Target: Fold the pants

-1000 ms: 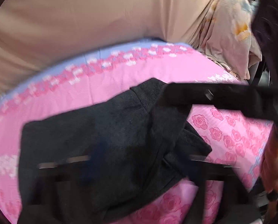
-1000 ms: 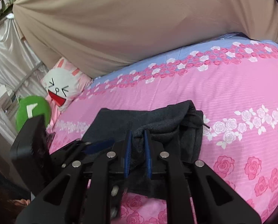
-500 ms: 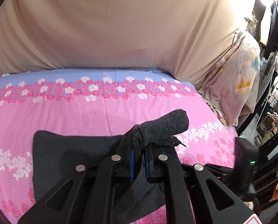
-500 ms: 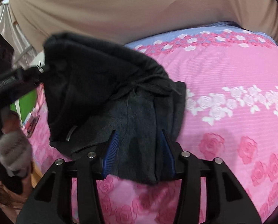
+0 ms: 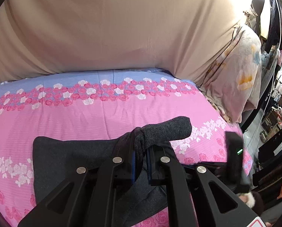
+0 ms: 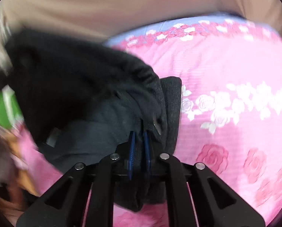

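In the left wrist view, the left tool (image 5: 141, 160) is closed on a bunched fold of the dark pants (image 5: 69, 157), which lie on the near part of the pink bed (image 5: 103, 111), a rolled end sticking out to the far right. In the blurred right wrist view, the right tool (image 6: 140, 145) seems pinched shut on the pants (image 6: 88, 98), whose fabric is lifted to the left.

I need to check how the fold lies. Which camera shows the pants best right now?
The left wrist view. It is sharp and shows the dark pants lying flat on the pink bedspread, one bunched end pinched in the left gripper. The right wrist view is motion-blurred; there the pants are a lifted dark mass clamped in the right gripper.
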